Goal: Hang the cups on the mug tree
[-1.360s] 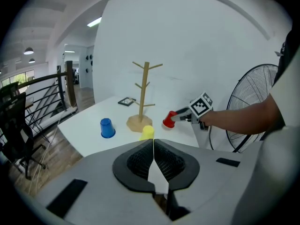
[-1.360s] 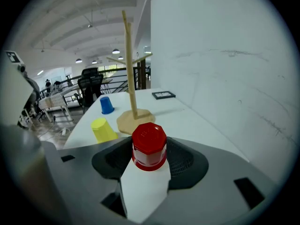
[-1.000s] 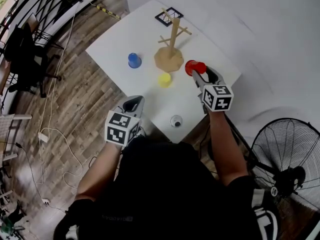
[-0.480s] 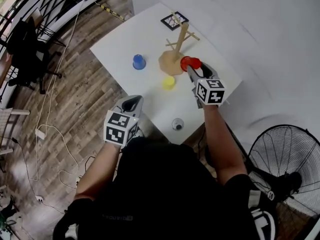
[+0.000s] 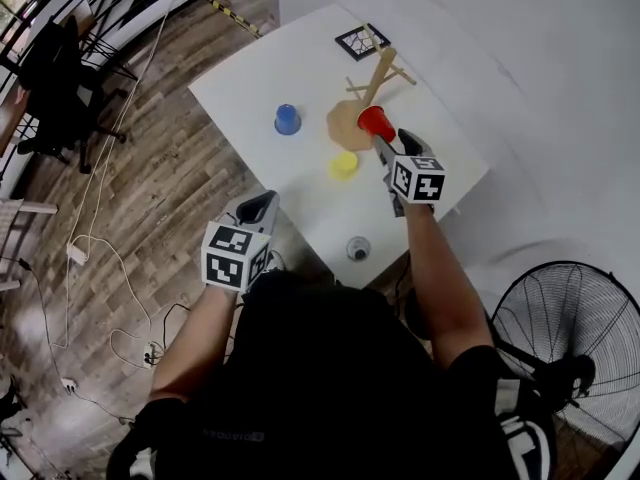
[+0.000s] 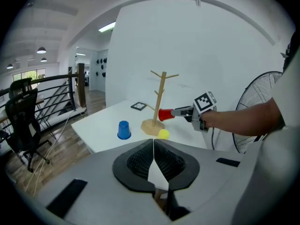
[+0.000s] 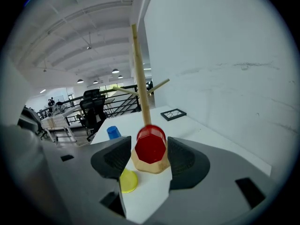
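Head view: white table (image 5: 262,76) on wooden floor (image 5: 168,200)

Colour inventory: white desk (image 5: 260,78), three cups, one wooden tree.
Red cup (image 5: 376,123); blue cup (image 5: 287,119); yellow cup (image 5: 344,164); mug tree (image 5: 342,128), pale natural wood; card (image 5: 362,41), black frame round a pale lined centre; left gripper (image 5: 262,204) and right gripper (image 5: 383,146), grey with black pads, cubes patterned in black-and-white squares; floor (image 5: 170,198), brown wood planks; fan (image 5: 570,373), black.
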`<state>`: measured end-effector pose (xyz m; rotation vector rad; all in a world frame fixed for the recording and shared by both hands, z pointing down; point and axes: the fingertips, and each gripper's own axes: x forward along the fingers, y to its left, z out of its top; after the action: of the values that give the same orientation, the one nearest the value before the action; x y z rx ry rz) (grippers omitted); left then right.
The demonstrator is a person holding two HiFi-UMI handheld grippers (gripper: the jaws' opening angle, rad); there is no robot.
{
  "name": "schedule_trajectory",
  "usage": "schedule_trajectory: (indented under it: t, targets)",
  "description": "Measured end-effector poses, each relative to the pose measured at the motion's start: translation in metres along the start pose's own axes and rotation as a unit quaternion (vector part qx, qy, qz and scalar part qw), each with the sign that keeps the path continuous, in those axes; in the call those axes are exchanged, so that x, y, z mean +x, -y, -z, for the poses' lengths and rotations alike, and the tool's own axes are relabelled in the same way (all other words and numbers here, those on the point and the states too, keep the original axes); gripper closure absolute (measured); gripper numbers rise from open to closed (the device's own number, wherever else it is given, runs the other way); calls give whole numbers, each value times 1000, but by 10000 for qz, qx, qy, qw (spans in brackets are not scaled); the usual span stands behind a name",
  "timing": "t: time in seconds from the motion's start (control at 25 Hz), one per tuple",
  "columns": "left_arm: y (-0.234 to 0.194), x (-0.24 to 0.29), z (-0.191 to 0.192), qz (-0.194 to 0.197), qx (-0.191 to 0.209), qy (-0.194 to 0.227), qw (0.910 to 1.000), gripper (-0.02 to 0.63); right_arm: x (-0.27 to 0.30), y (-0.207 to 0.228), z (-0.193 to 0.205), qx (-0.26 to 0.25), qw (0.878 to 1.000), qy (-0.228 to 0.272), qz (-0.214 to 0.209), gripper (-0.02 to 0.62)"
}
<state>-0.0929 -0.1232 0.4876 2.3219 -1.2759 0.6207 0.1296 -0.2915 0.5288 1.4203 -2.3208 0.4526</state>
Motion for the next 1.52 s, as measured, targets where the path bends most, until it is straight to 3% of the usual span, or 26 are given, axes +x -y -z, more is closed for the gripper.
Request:
schedule_trajectory:
  t: [0.48,0.88,1.16,1.52]
  targets:
    - [7,6,-7,127,92,11,9999,589,-18,-32,9,-488,9983,-113,-309,371]
    - [-1,2,2,37,47,-51,10000,589,-6,-88,60,-1533,9807,-828,-884,371]
    - [-12,-10,14,-87,-79,-85,9999,589,13,-101,74,-1929,9694,-1230,-886,370]
    - [-23,-17,24,-236,-246,-113,9994,589,39,-93,89,-2027,9620,-1666,-754,360]
